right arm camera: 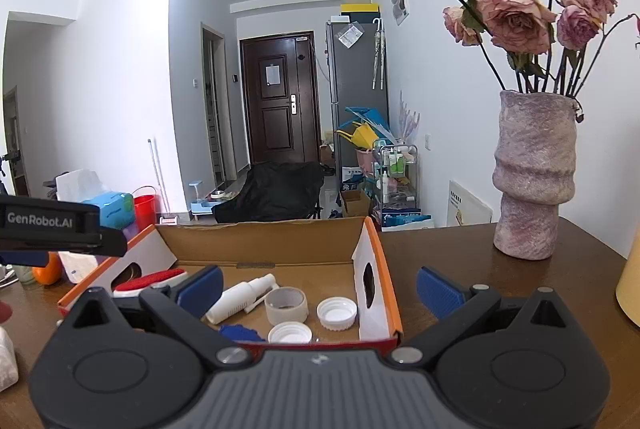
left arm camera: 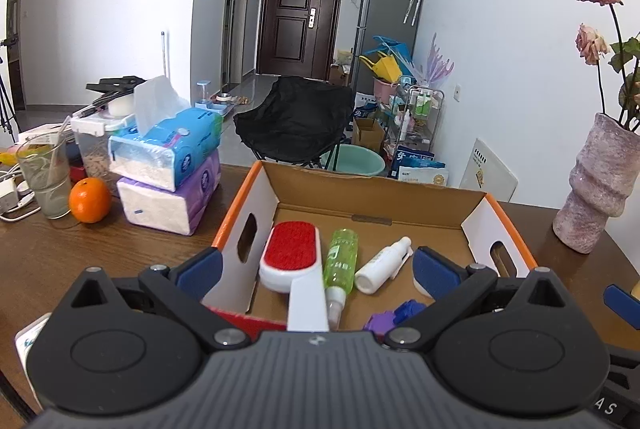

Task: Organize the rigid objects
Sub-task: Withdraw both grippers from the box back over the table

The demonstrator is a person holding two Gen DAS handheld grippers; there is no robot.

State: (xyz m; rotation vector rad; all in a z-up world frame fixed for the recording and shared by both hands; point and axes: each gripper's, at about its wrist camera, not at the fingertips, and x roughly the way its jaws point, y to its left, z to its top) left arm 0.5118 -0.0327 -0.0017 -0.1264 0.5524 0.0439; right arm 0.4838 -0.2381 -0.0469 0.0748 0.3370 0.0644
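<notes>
An open cardboard box (left arm camera: 372, 197) with orange rims stands on the wooden table. In it lie a red and white lint brush (left arm camera: 290, 257), a green spray bottle (left arm camera: 340, 261), a white bottle (left arm camera: 382, 267) and a blue-purple piece (left arm camera: 394, 317). My left gripper (left arm camera: 316, 269) is open and empty, just above the box's near edge. In the right wrist view the box (right arm camera: 280, 241) also holds the white bottle (right arm camera: 240, 299), a tape roll (right arm camera: 286, 305) and two white caps (right arm camera: 337, 313). My right gripper (right arm camera: 320, 287) is open and empty, straddling the box's right wall.
Stacked tissue packs (left arm camera: 172, 169), an orange (left arm camera: 90, 199) and a glass (left arm camera: 46, 177) stand left of the box. A pink vase (left arm camera: 596, 189) with dried roses stands to the right, also in the right wrist view (right arm camera: 532, 177). A yellow object (right arm camera: 630, 281) sits at far right.
</notes>
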